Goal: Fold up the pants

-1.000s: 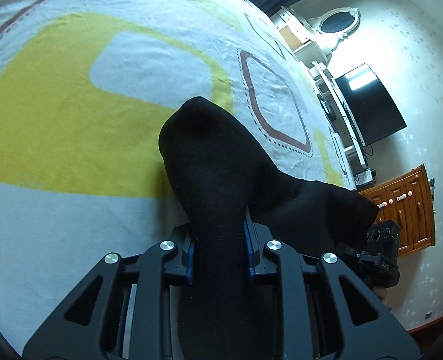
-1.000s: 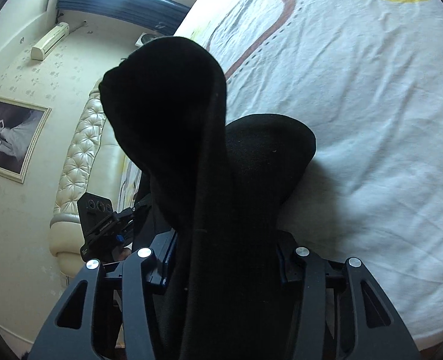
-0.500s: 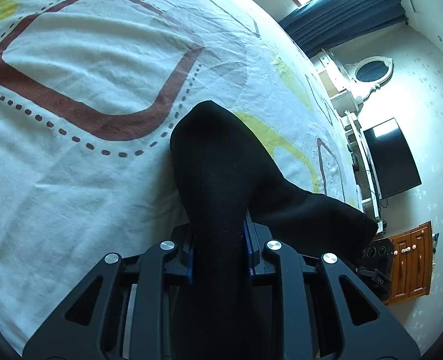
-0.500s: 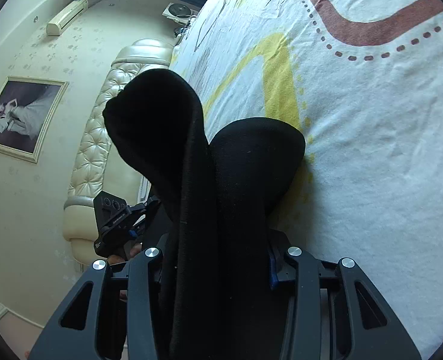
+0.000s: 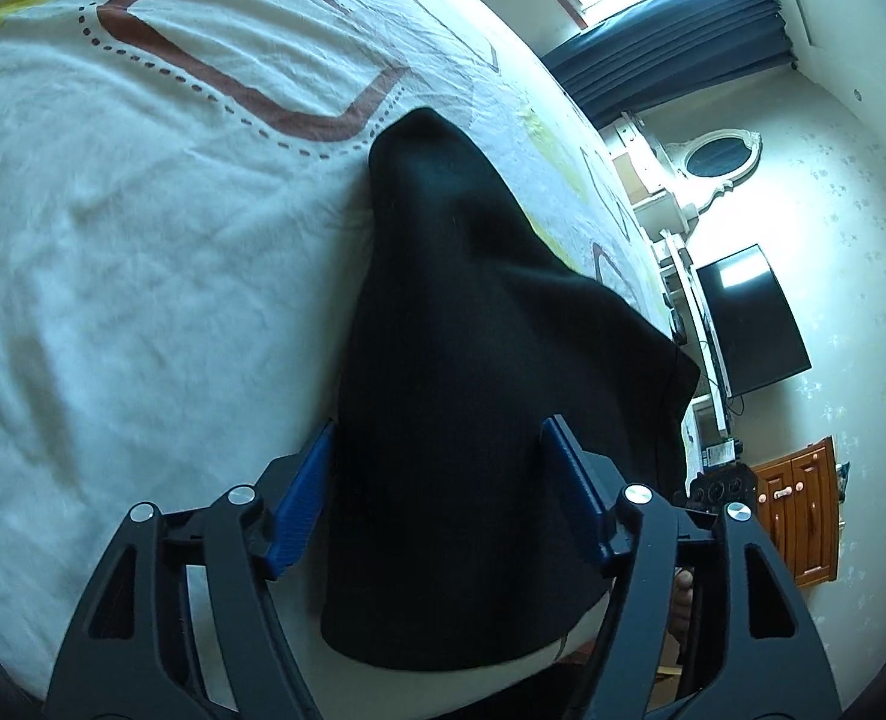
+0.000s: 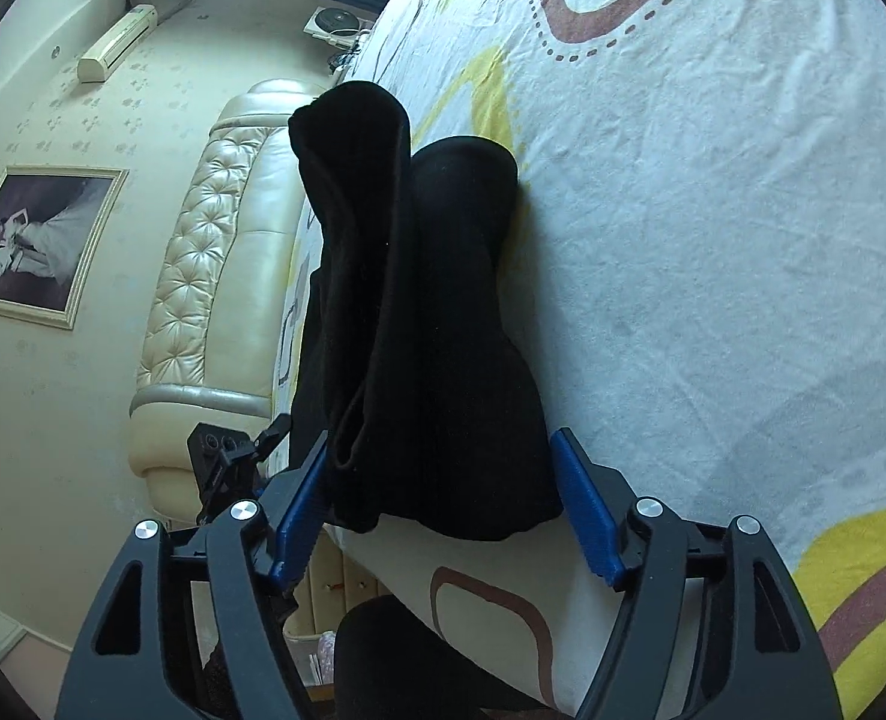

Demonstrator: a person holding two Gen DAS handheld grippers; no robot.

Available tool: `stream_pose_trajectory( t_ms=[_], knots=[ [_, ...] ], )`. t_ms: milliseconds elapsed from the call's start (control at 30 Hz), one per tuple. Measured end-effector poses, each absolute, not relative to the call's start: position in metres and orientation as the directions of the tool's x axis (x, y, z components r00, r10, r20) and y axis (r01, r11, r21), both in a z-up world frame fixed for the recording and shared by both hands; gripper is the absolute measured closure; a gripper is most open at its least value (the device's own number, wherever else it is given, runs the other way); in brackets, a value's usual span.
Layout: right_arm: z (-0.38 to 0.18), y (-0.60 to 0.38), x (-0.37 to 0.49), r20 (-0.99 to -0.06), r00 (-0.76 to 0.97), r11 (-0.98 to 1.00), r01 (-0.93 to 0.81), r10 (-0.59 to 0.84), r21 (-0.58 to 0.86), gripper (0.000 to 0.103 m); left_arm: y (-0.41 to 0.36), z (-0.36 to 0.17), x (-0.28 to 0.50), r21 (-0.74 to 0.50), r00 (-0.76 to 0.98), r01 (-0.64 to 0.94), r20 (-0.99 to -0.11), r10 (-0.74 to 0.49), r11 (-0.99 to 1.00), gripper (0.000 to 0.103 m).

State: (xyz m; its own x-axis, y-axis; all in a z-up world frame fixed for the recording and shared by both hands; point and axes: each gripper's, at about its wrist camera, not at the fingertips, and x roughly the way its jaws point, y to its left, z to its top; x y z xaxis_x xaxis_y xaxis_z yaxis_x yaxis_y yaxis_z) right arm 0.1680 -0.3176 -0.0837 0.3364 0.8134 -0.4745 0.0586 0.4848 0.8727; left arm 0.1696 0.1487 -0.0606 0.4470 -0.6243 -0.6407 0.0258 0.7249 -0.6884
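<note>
Now both hand-held grippers, left (image 5: 437,498) and right (image 6: 440,504), have just been opening off the black pants (image 5: 473,372), folded on the bed (image 5: 143,276) (maybe final tidying left).

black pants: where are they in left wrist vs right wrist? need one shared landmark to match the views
Left wrist: black pants fill the centre, running from between the open blue pads up onto the bedsheet.
Right wrist: black pants stand centre-left as two folds between the open pads, near the bed edge.
Shared landmark: the brown dotted-outline shape printed on the sheet, upper left in the left view, top right in the right view.
</note>
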Motion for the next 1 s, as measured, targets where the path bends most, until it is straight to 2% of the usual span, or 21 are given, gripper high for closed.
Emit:
stream_pose_trajectory(
  t_ms=[100,167,267,400,467,567,667,767,900,1000],
  knots=[
    [-0.085,-0.309,0.171,-0.482,0.347,0.494,0.06,0.804,0.867,0.033,0.137,-0.062,0.159,-0.654,0.466,0.047,-0.654,-0.596,0.755,0.025],
    [-0.084,-0.304,0.17,-0.519,0.348,0.536,0.053,0.781,0.843,0.047,0.135,-0.07,0.16,-0.651,0.446,0.041,-0.667,-0.596,0.758,0.025],
    [-0.085,-0.302,0.172,-0.534,0.345,0.549,0.06,0.772,0.833,0.058,0.134,-0.074,0.161,-0.633,0.457,0.043,-0.676,-0.579,0.773,0.034],
    [-0.082,-0.302,0.167,-0.524,0.359,0.537,0.072,0.772,0.84,0.063,0.132,-0.067,0.154,-0.585,0.467,0.085,-0.692,-0.551,0.807,0.052],
    [-0.075,-0.3,0.166,-0.524,0.37,0.539,0.07,0.767,0.839,0.066,0.132,-0.064,0.152,-0.581,0.469,0.072,-0.698,-0.542,0.811,0.056],
    [-0.065,-0.298,0.164,-0.508,0.389,0.528,0.063,0.769,0.847,0.068,0.132,-0.058,0.151,-0.574,0.466,0.061,-0.707,-0.532,0.817,0.061],
    [-0.066,-0.298,0.165,-0.509,0.39,0.527,0.069,0.768,0.847,0.068,0.131,-0.055,0.148,-0.562,0.461,0.066,-0.715,-0.525,0.824,0.062],
    [-0.086,-0.307,0.166,-0.509,0.389,0.511,0.108,0.768,0.853,0.068,0.132,-0.059,0.148,-0.561,0.46,0.077,-0.713,-0.528,0.824,0.062],
    [-0.099,-0.314,0.165,-0.464,0.4,0.456,0.122,0.79,0.881,0.068,0.131,-0.06,0.149,-0.559,0.459,0.089,-0.711,-0.532,0.824,0.06],
    [-0.097,-0.314,0.165,-0.472,0.401,0.468,0.115,0.785,0.876,0.063,0.131,-0.059,0.149,-0.551,0.461,0.09,-0.715,-0.525,0.83,0.055]
  ],
)
